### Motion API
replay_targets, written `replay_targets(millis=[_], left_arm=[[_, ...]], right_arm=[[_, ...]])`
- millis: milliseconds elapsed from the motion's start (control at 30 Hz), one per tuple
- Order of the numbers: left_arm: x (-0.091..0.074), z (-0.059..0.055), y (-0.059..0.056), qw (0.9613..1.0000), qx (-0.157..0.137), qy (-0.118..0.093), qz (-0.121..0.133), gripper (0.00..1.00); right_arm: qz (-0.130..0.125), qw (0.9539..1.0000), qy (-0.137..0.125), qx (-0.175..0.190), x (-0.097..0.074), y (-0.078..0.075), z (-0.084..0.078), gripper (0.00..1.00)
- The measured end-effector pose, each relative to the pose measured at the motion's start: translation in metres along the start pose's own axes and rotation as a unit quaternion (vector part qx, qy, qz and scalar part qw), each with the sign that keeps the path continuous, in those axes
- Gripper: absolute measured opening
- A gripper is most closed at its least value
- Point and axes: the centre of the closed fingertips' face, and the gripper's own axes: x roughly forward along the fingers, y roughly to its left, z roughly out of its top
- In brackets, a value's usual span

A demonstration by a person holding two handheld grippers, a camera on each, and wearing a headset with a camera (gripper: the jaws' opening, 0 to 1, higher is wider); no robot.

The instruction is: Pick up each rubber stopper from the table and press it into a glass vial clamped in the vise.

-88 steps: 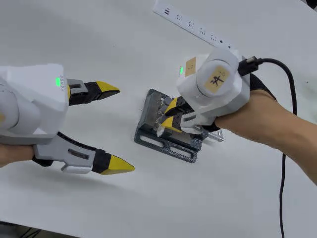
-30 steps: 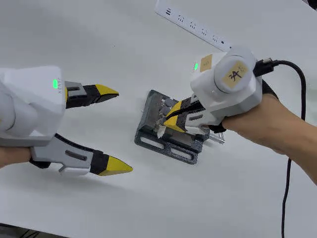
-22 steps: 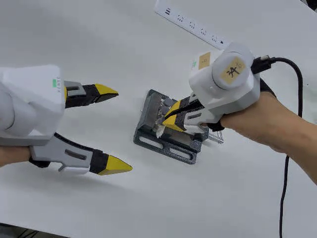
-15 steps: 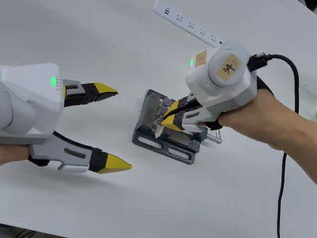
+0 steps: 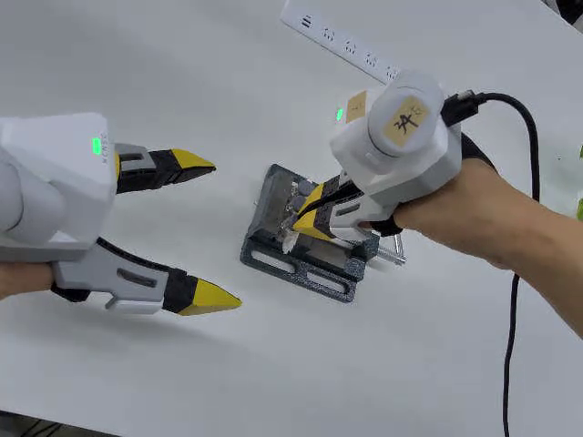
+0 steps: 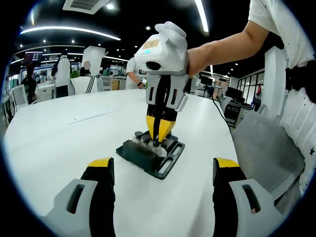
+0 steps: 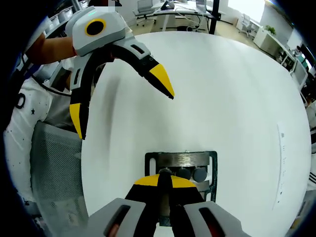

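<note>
Worktop [image 5: 182,73], white and broad, carries everything. Left gripper [image 5: 226,233] hovers well apart from the vise, toward the left edge, jaws spread wide and holding nothing. Right gripper [image 5: 293,221] points down onto the vise, jaws closed almost together; whether they pinch anything cannot be told. Dark vise [image 5: 301,266] sits mid-worktop. Grey rubber stoppers [image 7: 199,174] stand in a row in it, just beside the right gripper's tips.

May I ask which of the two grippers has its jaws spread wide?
The left gripper, held over the table beside the vise; the right gripper has its jaws closed together above the vise.
</note>
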Motion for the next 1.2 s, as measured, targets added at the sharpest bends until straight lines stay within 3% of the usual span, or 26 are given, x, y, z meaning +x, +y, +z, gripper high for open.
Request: replay_targets(millis=[633,1200], left_arm=[[0.0018,0.0013,0.0020,1.0000,0.000,-0.004,0.000,0.80],[0.0028,0.0041,0.0010,1.0000,0.003,-0.005,-0.001,0.80]], right_arm=[[0.005,1.0000,0.005,-0.001,0.0014,-0.0001,0.0010,0.01],[0.020,0.9992,0.034,-0.008,0.0023,-0.0012,0.0020,0.02]])
